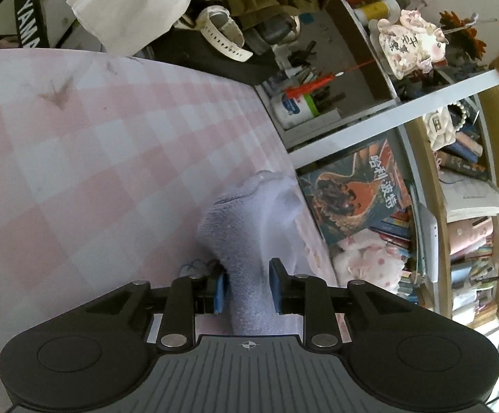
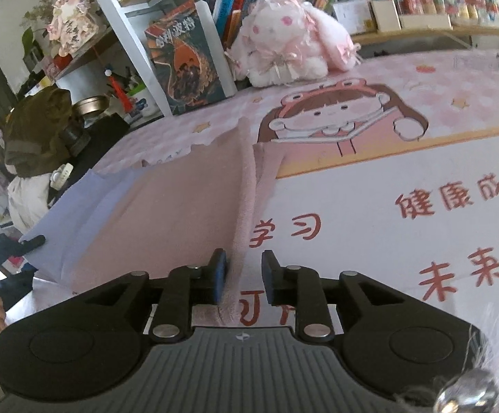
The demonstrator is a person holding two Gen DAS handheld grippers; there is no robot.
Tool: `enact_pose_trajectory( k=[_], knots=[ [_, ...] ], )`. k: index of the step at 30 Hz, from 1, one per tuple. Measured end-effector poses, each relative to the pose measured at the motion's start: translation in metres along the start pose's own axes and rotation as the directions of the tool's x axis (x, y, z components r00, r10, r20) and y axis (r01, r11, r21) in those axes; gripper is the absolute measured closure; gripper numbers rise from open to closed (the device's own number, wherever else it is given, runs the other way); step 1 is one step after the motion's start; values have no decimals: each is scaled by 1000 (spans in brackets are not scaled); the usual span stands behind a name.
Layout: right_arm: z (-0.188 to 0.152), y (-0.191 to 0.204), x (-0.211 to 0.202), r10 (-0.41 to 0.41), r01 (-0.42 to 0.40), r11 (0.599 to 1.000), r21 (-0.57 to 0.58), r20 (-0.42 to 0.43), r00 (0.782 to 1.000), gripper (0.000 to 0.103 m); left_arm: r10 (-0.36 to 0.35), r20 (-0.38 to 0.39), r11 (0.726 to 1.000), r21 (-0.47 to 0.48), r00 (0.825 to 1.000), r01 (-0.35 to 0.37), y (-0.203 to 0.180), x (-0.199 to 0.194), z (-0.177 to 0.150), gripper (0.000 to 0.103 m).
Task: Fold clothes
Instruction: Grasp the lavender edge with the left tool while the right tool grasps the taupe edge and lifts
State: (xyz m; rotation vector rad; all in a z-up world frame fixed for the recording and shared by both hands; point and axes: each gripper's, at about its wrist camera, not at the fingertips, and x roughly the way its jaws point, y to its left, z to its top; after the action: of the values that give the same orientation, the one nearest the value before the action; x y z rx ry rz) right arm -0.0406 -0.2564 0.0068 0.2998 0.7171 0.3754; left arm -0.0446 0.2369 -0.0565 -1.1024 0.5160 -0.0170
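A fuzzy towel [image 2: 166,206], pale lavender on one face and dusty pink on the other, lay over the desk mat [image 2: 404,186] near the desk's left edge, one ridged fold running between the right gripper [image 2: 242,275] pads. The left gripper [image 1: 247,285] straddled a bunched lavender end by the desk's far edge. Both stood slightly parted, their grip loosened; the cloth's near ends were hidden beneath the gripper bodies.
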Motion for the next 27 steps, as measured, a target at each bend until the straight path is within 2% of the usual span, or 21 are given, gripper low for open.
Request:
enact_pose_trajectory(
  k=[3, 6, 8, 10, 13, 17, 20, 23, 25, 27],
  knots=[
    [-3, 7, -6, -4, 5, 999, -52, 19, 1000, 79, -3, 7, 1000, -11, 1000, 3, 1, 0, 0, 78],
    [-6, 12, -7, -3, 5, 996, -91, 14, 1000, 79, -2, 21, 1000, -17, 1000, 3, 2, 1, -1, 84],
    [-8, 14, -4, 1, -1, 995, -104, 2, 1000, 79, 22, 24, 1000, -6, 999, -22, 1, 3, -2, 88],
    [-8, 12, -1, 16, -17, 996, -86, -9, 1000, 86, 35, 27, 999, 11, 999, -35, 0, 4, -2, 93],
    [-10, 8, 1, 47, -48, 998, -36, -17, 999, 89, 36, 40, 997, 65, 999, -38, -11, 1, -1, 95],
    [-10, 3, 1, 64, -65, 998, -11, -18, 998, 89, 3, 69, 974, 227, 998, -18, -53, -7, -4, 95],
    [-11, 2, 2, 71, -71, 997, -4, -16, 997, 89, -45, 70, 930, 366, 996, 17, -97, -11, -14, 95],
    [-11, 0, 2, 80, -80, 997, 11, -14, 997, 89, -97, 53, 866, 497, 994, 58, -143, -12, -33, 95],
    [-12, 0, 2, 83, -83, 996, 18, -14, 996, 89, -137, 25, 811, 578, 990, 97, -171, -12, -50, 95],
    [-11, -1, 3, 87, -87, 996, 20, -16, 996, 89, -166, -13, 739, 660, 986, 133, -196, -12, -74, 95]
  ],
)
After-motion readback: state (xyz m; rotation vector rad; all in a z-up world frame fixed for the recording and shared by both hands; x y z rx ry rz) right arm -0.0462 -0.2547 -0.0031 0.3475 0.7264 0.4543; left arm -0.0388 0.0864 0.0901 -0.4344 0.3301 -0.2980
